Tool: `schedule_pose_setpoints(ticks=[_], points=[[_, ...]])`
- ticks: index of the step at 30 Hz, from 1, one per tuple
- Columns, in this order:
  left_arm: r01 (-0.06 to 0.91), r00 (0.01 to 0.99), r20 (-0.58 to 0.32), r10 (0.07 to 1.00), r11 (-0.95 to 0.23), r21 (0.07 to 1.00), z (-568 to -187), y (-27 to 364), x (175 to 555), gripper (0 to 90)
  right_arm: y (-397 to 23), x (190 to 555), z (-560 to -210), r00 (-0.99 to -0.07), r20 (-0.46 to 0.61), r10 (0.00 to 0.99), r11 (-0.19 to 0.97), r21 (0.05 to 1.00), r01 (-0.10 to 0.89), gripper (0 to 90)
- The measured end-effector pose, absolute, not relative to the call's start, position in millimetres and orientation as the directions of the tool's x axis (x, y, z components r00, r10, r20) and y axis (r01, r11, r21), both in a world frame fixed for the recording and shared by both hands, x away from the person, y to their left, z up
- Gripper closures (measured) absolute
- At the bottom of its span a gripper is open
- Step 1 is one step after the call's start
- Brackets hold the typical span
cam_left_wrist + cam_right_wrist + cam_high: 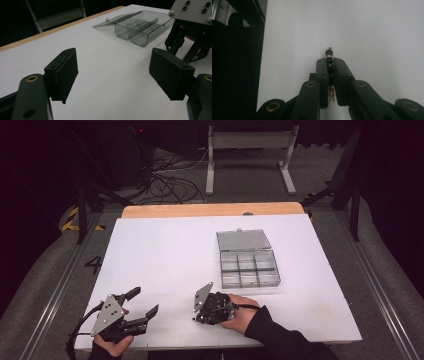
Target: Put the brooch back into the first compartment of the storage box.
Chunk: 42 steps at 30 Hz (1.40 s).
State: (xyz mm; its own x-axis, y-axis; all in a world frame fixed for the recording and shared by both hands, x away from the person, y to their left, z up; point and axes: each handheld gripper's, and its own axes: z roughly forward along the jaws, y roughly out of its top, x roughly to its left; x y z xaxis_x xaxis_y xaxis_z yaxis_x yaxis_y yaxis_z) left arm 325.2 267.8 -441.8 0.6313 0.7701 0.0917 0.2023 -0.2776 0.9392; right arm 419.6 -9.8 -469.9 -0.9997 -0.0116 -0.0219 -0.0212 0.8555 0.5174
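Bead string pinched in my right tongs, low over the near tabletop.

The string of dark beads with gold links (329, 63) sits clamped between the pads of my right tongs (329, 72), one bead poking out past the tips, just above the white tabletop (165, 255) near its front edge. My left tongs (142, 306) rest at the near left, jaws wide apart, nothing between them. Farther off to the right, the clear compartment box (249, 268) lies with its lid (243, 240) flung open.

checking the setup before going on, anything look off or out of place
Nothing stands out: the compartment box lies open and flat, the right gripper is shut on a small beaded piece, and the left gripper is open.
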Motion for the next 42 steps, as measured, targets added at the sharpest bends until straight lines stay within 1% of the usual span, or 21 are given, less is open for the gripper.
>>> schedule_pose_setpoints(ticks=[11,19,30,42], points=[[0.203,0.63,0.091,0.771,-0.277,0.939,-441.7,267.8,325.1,23.9,-14.0,421.3,-458.1,-0.999,-0.039,-0.012,0.836,0.548,-0.032,83.5],[0.205,0.63,0.09,0.771,-0.277,0.939,-441.8,267.6,325.1,24.0,-20.0,423.6,-443.6,-0.998,-0.059,0.005,0.818,0.575,-0.03,83.4],[0.202,0.631,0.095,0.77,-0.282,0.938,-441.7,267.8,325.2,24.0,-31.4,431.6,-425.4,-0.996,-0.083,0.044,0.8,0.599,-0.015,83.4],[0.205,0.63,0.091,0.771,-0.278,0.938,-441.9,267.3,325.3,24.0,-47.0,445.7,-407.2,-0.989,-0.101,0.111,0.779,0.626,0.024,83.4]])
